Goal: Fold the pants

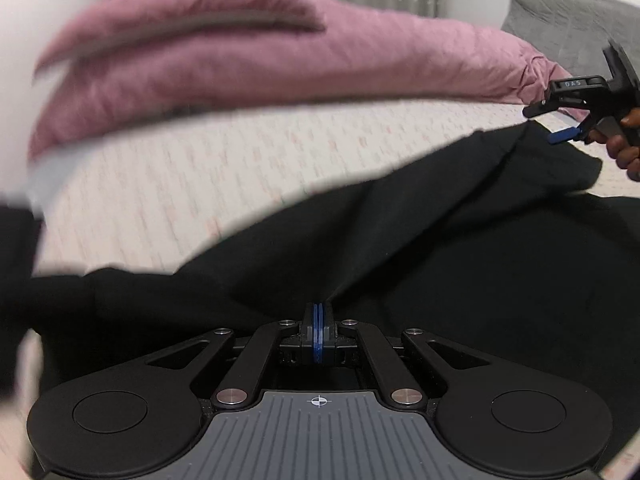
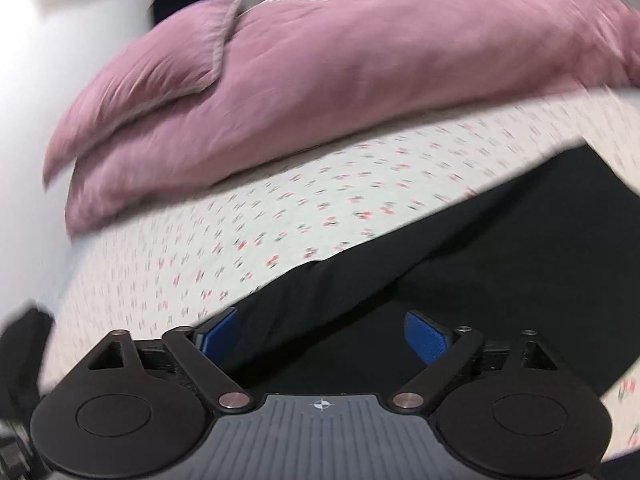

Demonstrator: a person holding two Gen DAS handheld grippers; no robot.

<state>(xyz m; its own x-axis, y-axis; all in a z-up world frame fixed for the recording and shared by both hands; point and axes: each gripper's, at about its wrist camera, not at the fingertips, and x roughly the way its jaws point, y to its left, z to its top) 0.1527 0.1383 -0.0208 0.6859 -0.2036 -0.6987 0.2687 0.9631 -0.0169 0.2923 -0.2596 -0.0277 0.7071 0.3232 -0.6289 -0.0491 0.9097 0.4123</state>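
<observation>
The black pants (image 1: pixel 460 248) lay spread across the bed (image 1: pixel 200 184), on its cherry-print sheet, in front of the pink duvet (image 1: pixel 280 64). The left claw (image 1: pixel 319 316) was pinched fully closed, and a ridge of black cloth rose straight to its tips, so it looked to be gripping a fold of the pants (the pads themselves hid the pinch). The right claw (image 2: pixel 320 338) stood wide open over the near edge of the pants, pads not pressing on anything; in the left wrist view the same claw (image 1: pixel 554 124) hung at the far corner of the cloth, a hand (image 1: pixel 624 148) behind it.

Judged from that: the step in hand was taking hold of the garment for a fold, one side caught, the other not yet. The next move called for the right claw to close on its edge, then both to carry the cloth over together.

Count: one pair of pants, two claws, one duvet, one grey pillow (image 1: pixel 572 20).
</observation>
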